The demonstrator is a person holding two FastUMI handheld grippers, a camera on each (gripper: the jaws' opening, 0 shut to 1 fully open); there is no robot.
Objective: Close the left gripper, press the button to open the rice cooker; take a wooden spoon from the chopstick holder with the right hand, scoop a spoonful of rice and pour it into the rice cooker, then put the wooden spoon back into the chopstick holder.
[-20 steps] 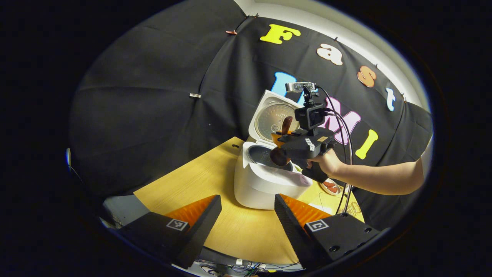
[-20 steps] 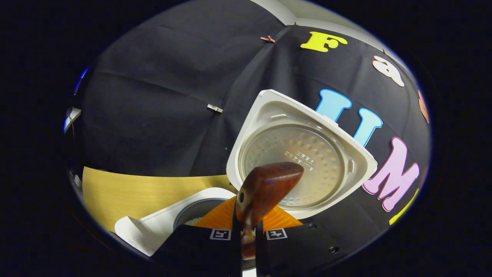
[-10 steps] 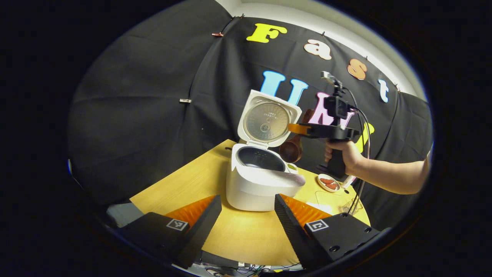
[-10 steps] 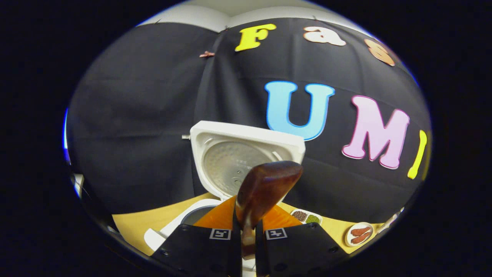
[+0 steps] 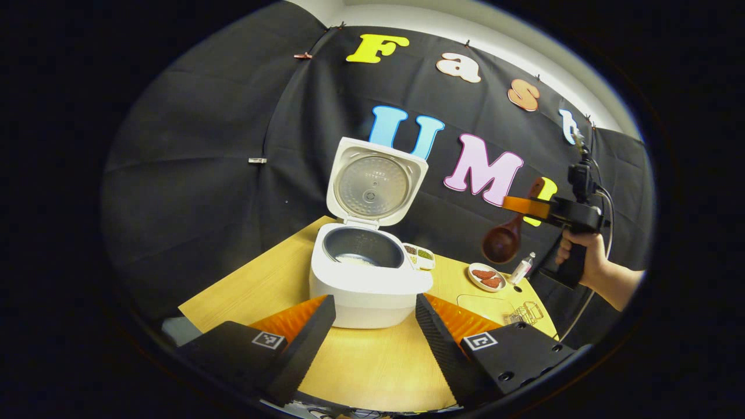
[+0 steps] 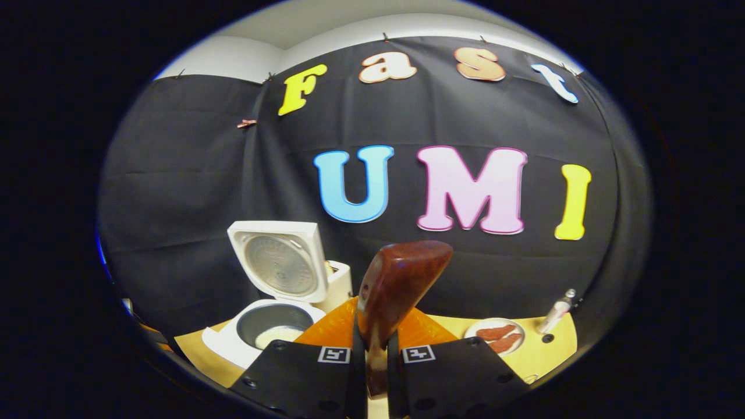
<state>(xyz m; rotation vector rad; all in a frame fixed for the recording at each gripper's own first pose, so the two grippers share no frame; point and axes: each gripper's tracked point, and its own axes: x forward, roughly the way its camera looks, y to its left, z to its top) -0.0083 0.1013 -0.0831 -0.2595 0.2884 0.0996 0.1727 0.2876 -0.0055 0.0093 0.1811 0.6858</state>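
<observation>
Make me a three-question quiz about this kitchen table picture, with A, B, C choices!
1. Where is the wooden spoon?
A. in the right gripper
B. lying on the table
C. inside the cooker

2. What colour is the rice cooker outside?
A. red
B. white
C. green

3. How is the cooker's lid?
A. shut
B. taken off and lying flat
C. standing open

Answers:
1. A: the right gripper view shows both fingers pressing on the spoon's handle.
2. B: its body and lid shell look white in both views.
3. C: the lid stands up behind the pot, and white rice shows inside.
</observation>
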